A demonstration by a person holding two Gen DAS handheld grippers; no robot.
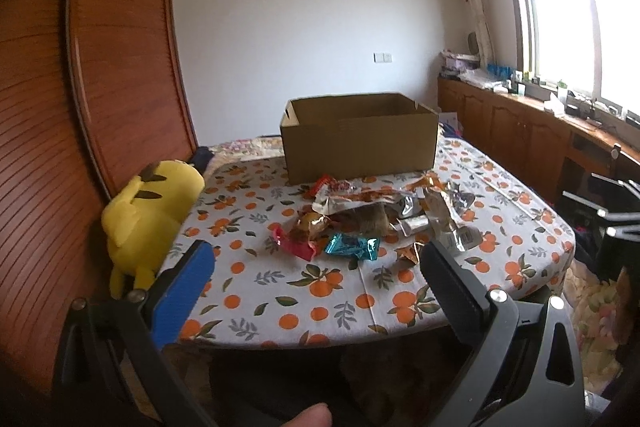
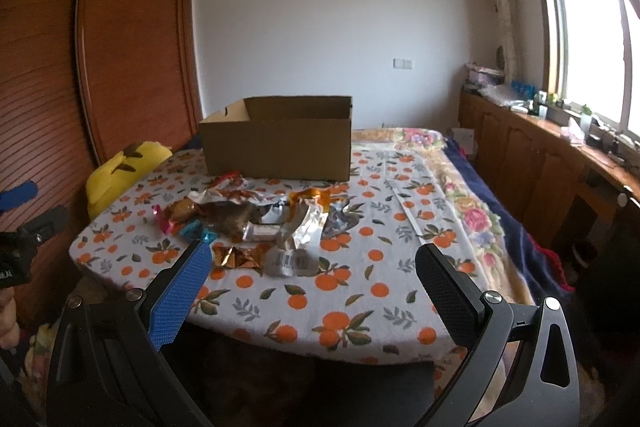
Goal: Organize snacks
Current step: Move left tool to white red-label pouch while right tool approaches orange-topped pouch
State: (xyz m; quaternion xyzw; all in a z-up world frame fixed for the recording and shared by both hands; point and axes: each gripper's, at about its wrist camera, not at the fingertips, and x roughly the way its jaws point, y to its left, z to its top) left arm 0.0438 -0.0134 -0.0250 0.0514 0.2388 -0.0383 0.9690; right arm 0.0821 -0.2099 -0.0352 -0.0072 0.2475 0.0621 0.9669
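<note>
A pile of snack packets lies in the middle of a table covered with an orange-print cloth: a red one, a teal one, gold and silver foil ones. Behind the pile stands an open cardboard box. My left gripper is open, held back over the table's near edge, short of the pile. My right gripper is open too, also near the front edge with nothing between its fingers.
A yellow plush toy sits at the table's left edge against a wooden wardrobe. A low wooden cabinet under the window runs along the right. Floral bedding lies right of the table.
</note>
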